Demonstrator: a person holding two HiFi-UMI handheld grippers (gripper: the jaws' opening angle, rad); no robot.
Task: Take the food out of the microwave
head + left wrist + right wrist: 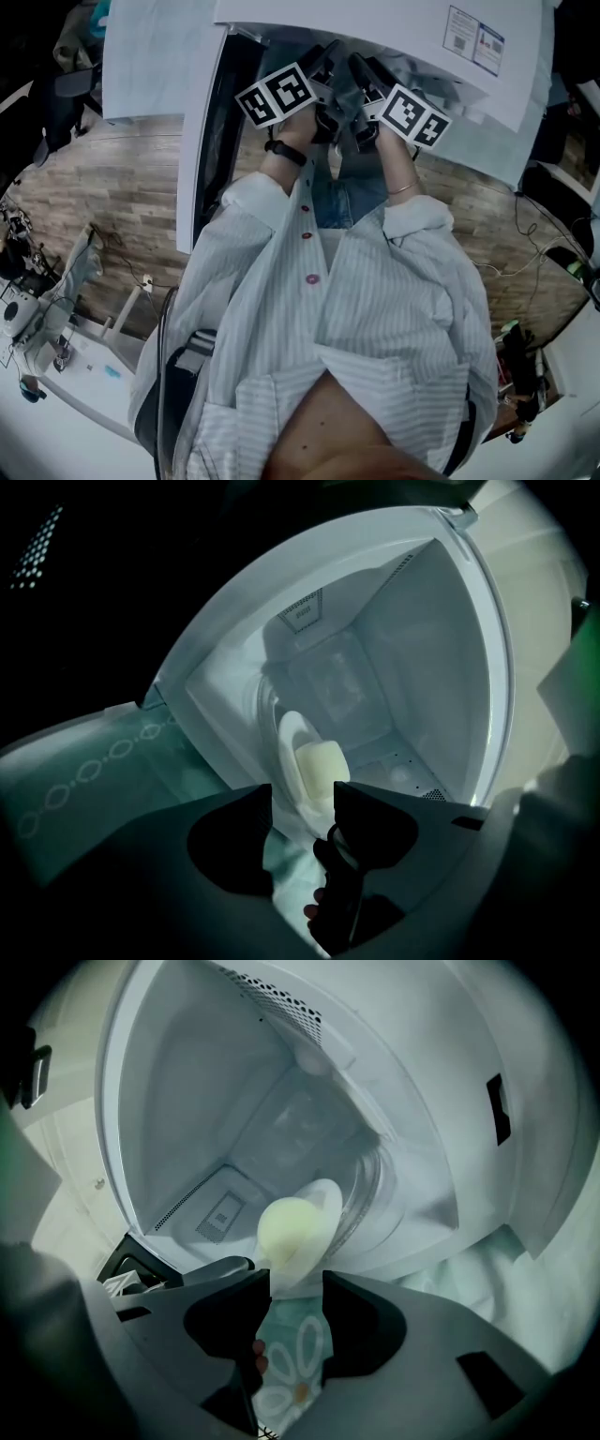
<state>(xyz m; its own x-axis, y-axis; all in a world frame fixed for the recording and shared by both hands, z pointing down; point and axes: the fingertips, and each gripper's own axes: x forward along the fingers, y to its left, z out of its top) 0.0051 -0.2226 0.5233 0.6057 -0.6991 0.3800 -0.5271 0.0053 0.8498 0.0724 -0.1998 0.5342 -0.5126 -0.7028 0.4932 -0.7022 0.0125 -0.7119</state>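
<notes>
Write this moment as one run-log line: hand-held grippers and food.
microwave: open | food: on plate inside | left hand-held gripper: open, near plate | right hand-held gripper: open, near plate

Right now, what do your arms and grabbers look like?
Black left gripper and right gripper, chunky fingers, each with a white cube of black square markers. Pale striped sleeves, a black band on the left wrist, a thin bangle on the right.

Both arms reach forward, left gripper (pixel 302 803) just beside right gripper (pixel 295 1283), fingertips angled downward, jaws apart.
</notes>
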